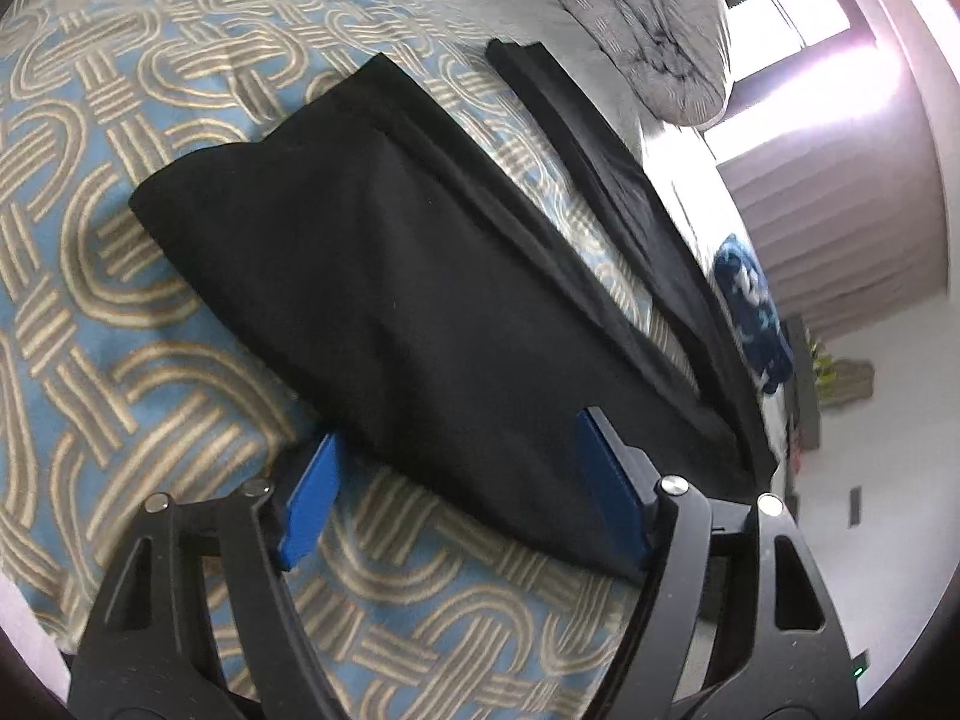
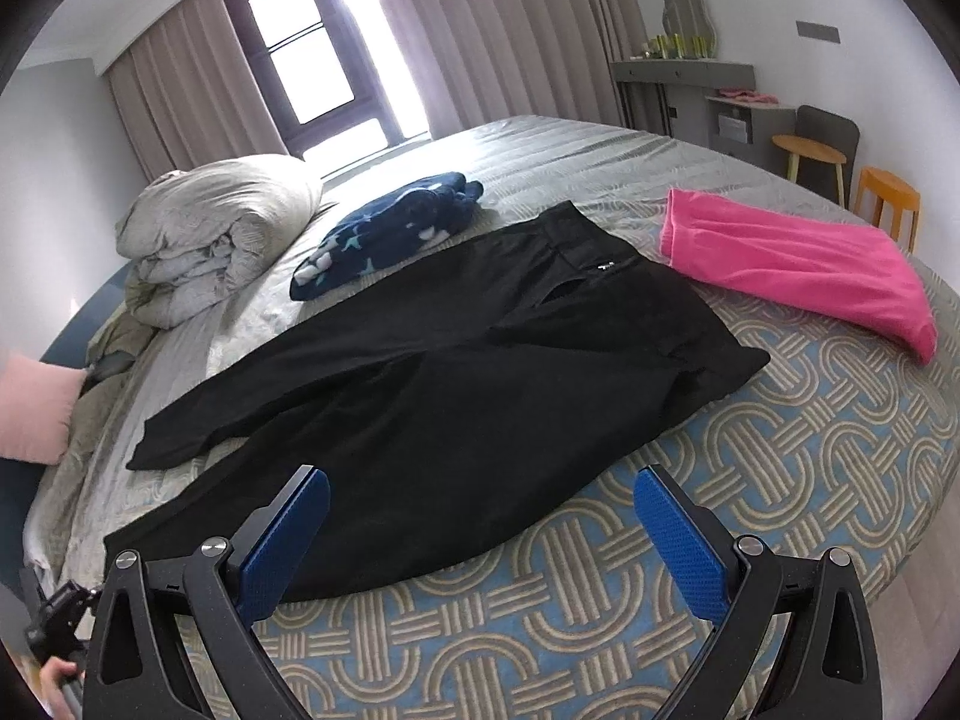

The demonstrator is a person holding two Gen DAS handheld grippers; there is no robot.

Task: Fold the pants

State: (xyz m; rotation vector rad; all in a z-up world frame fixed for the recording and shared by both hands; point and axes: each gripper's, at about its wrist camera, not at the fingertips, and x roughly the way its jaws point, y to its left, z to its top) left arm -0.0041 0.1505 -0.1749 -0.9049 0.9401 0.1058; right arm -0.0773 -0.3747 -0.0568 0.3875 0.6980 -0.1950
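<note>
Right wrist view, black pants [image 2: 456, 354] spread flat on patterned bedspread [image 2: 810, 468], pink garment [image 2: 798, 264] beside waistband, right gripper [image 2: 480, 516] spread wide above a leg, left gripper [image 1: 462, 480] jaws apart astride a leg hem, not pinching.

Bed [image 2: 780, 420], patterned blue-tan cover: black pants [image 2: 450, 372], pink garment [image 2: 798, 258], navy blanket [image 2: 384, 234], folded duvet [image 2: 216, 228].

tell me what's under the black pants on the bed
The black pants lie on a blue and tan patterned blanket, with one leg reaching onto grey quilted bedding. Anything beneath the fabric itself is covered.
</note>
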